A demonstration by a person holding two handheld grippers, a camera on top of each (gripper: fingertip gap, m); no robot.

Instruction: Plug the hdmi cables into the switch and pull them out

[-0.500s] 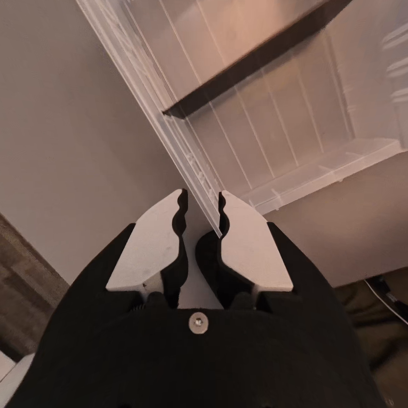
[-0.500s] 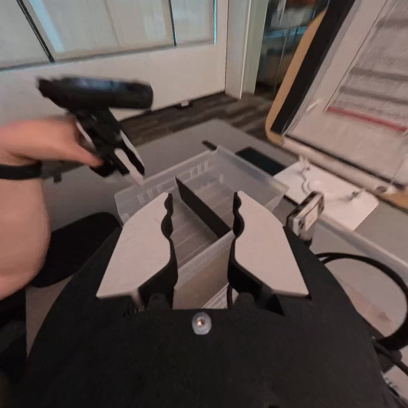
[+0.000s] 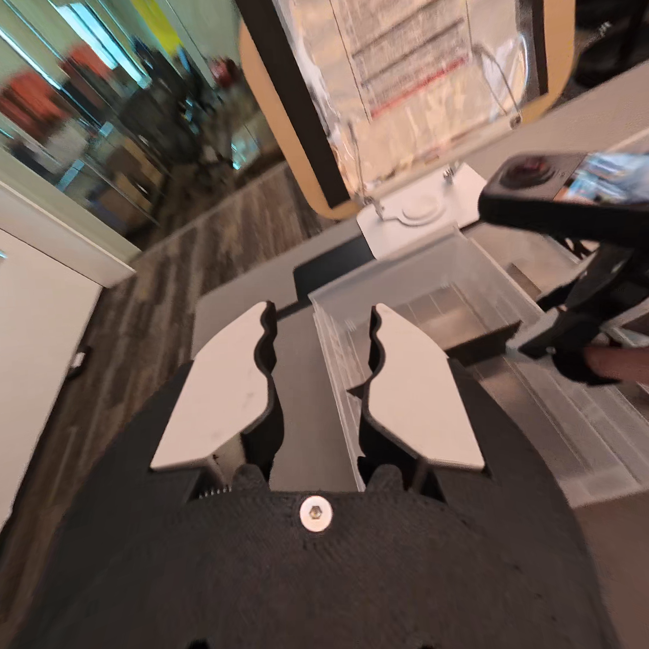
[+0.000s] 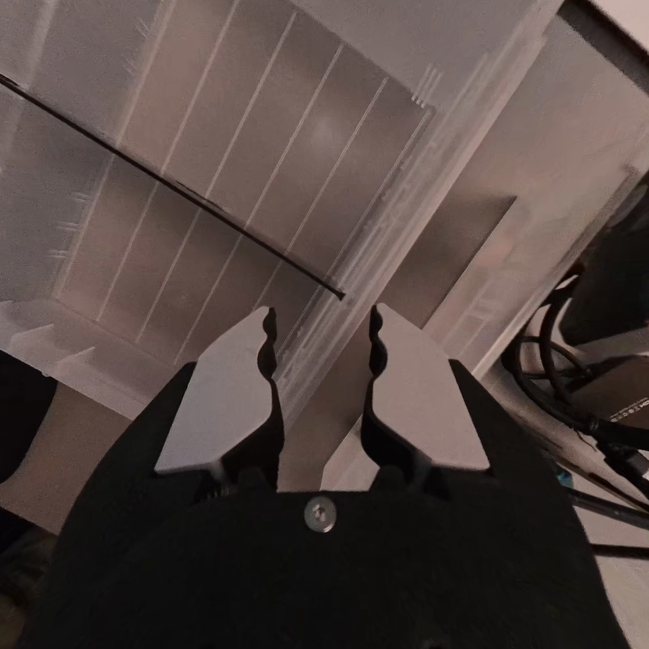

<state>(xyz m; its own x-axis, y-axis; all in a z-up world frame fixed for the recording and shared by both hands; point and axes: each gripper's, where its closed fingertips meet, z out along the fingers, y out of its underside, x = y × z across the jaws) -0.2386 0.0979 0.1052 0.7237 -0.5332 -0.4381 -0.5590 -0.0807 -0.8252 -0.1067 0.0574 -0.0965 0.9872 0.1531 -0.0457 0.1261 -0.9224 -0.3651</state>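
HDMI cables [image 4: 548, 382] coil black at the right of the clear plastic bin [image 4: 246, 168], beside a dark box that may be the switch [image 4: 618, 397]. Over that bin's rim the left gripper [image 3: 321, 309] and right gripper [image 4: 321, 310] both hang spread apart, gripping nothing.

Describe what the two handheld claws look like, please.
Both the left claw and the right claw have a matte black printed body, a silver screw at the centre and two pale grey fingers with wavy black inner edges.
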